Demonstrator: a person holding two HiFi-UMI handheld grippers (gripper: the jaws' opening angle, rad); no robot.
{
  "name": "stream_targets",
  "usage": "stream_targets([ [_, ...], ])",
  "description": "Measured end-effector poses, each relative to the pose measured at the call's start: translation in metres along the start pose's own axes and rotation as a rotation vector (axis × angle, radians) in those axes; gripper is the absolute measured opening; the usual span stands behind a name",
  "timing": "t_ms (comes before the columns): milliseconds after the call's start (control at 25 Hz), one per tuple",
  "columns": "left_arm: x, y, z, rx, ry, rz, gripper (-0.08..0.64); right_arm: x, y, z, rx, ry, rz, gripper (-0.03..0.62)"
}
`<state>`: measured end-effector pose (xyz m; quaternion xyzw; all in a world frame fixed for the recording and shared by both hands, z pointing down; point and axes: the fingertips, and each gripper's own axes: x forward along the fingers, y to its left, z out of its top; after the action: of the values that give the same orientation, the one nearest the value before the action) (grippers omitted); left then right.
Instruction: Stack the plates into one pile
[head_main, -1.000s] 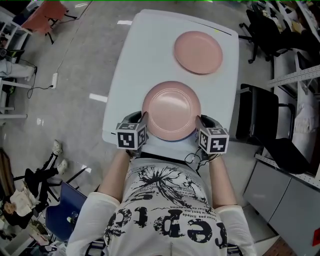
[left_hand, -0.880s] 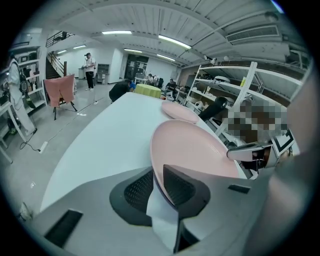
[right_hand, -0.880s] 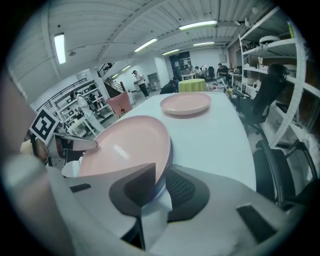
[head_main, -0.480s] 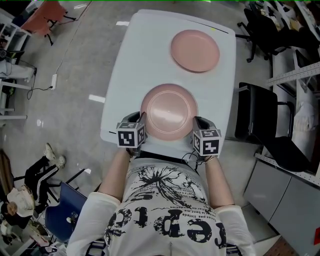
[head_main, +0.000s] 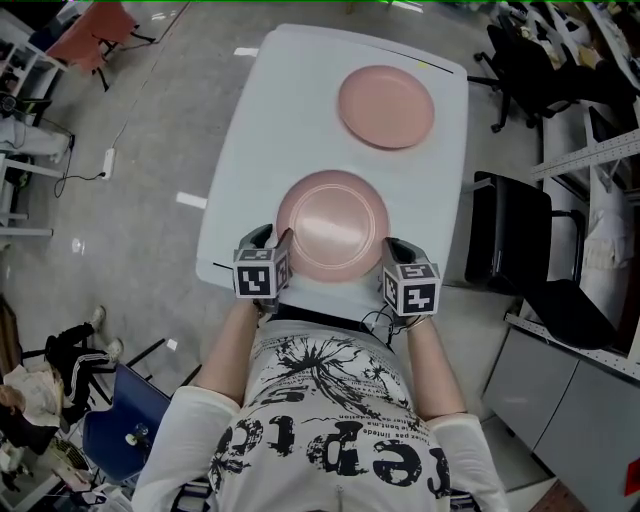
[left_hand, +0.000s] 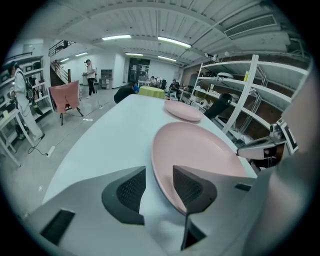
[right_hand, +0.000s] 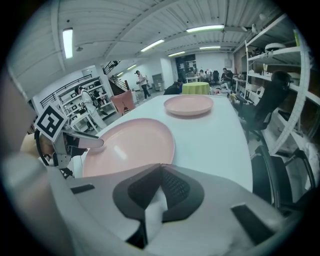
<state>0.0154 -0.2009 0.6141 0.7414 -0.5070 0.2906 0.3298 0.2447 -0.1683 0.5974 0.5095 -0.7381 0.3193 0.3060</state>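
Straddling the near pink plate's (head_main: 330, 222) rim, the left gripper (left_hand: 159, 174) has just been opening, now released. Right gripper (right_hand: 160, 167) clenched, empty.

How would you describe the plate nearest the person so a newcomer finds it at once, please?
Start at the white table, which bears two pink plates. The one meant is the near plate, at the edge closest to the person; the far plate lies toward the opposite end.

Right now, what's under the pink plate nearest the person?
Only the white table shows around the near plate, which seems to lie flat on it. Anything beneath its middle is covered by the plate itself.
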Motion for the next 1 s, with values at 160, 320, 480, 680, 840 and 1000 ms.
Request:
stream_targets([
  [160,-0.019,-0.007,0.025,-0.001,-0.087,0.030,0.184,-0.007,-0.009,0.005,-0.003,-0.020,0.012,0.008],
  [320,-0.027,-0.027,0.044,0.015,-0.136,0.012,0.183,-0.012,-0.024,0.011,0.002,-0.042,0.009,0.008],
  [480,-0.024,-0.045,0.065,0.042,-0.144,-0.031,0.176,-0.015,-0.038,0.024,0.025,-0.060,0.004,0.008],
  [680,-0.010,-0.054,0.103,0.065,-0.154,-0.102,0.099,-0.007,-0.058,0.057,0.051,-0.108,-0.039,0.008],
  [840,0.010,-0.057,0.143,0.092,-0.181,-0.153,0.003,-0.001,-0.084,0.096,0.077,-0.178,-0.095,0.008],
  [1000,0.037,-0.065,0.184,0.142,-0.204,-0.213,0.003,0.008,-0.117,0.136,0.088,-0.236,-0.146,0.008],
])
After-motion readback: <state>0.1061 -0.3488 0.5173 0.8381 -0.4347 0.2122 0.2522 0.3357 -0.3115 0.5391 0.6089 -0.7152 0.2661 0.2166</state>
